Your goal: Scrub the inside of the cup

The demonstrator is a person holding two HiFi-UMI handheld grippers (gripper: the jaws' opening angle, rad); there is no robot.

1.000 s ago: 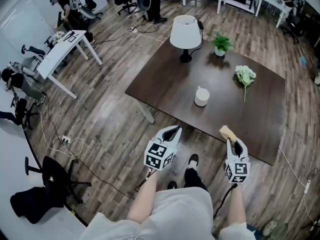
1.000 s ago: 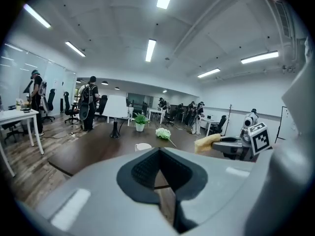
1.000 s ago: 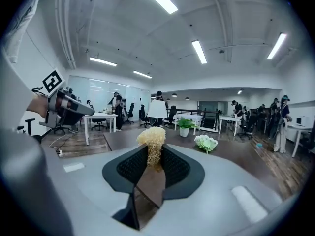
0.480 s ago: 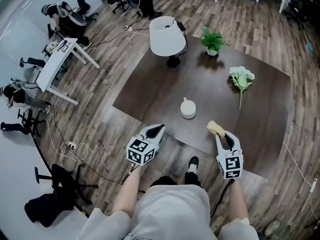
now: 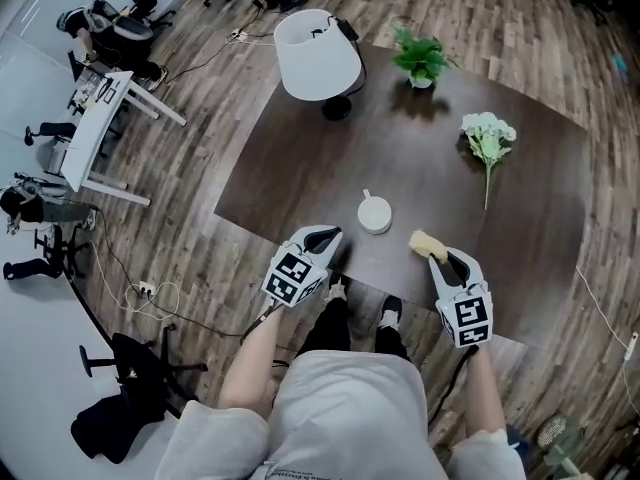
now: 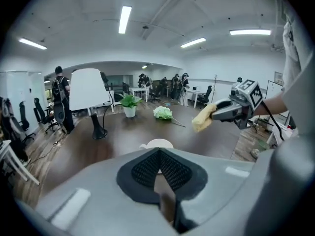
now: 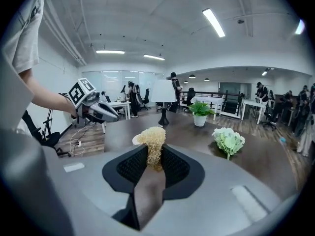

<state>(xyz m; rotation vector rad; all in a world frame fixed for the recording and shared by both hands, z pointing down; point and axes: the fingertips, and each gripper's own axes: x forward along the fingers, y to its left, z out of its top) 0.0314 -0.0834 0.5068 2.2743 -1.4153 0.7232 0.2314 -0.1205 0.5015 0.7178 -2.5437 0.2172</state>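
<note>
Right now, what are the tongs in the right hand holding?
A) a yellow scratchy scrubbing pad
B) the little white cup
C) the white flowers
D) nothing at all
A: the right gripper view shows the right tongs shut on the yellow fibrous scrubbing pad, while the small white cup stands apart on the dark brown wooden table.

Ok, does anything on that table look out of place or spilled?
Only the flower bunch: it lies flat on the table, with no vase. The cup stands upright; no spill shows.
</note>
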